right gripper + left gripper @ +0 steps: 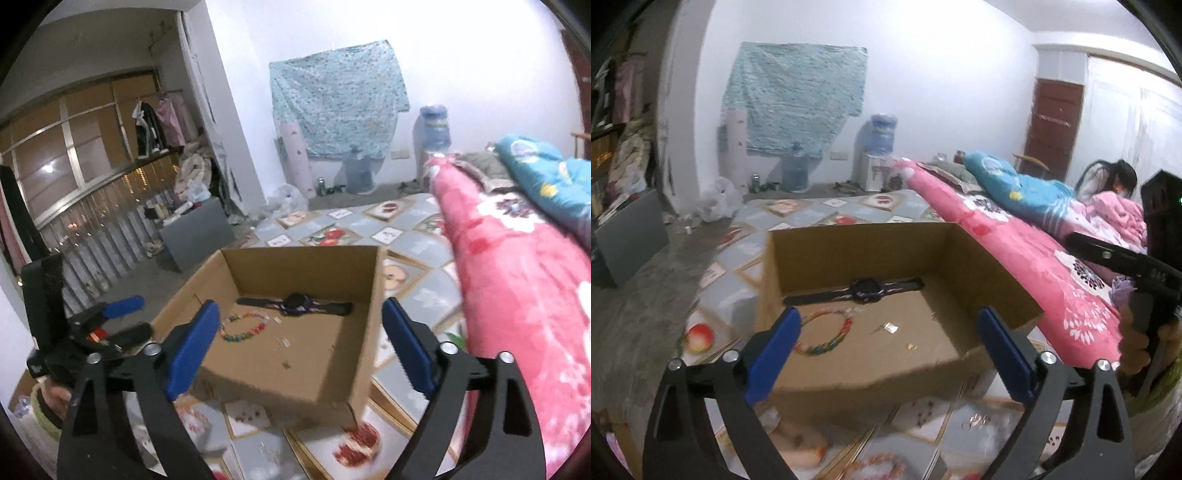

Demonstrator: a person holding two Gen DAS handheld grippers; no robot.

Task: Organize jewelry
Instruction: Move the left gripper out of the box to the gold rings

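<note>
Both tongs are tilting downward over the open brown cardboard box (871, 325) at frame centre, left tongs (886, 354) and right tongs (301, 350) gaping apart, gripping nothing. Inside it are lying a black wristwatch (295, 304) and a multicoloured bead bracelet (243, 328).

I can read no text, label, brand or number in either view. The cardboard box (871, 254) has plain walls, the watch (295, 303) face is dark, and the prints on the floor mat (417, 240) are too blurred for me to read.
</note>
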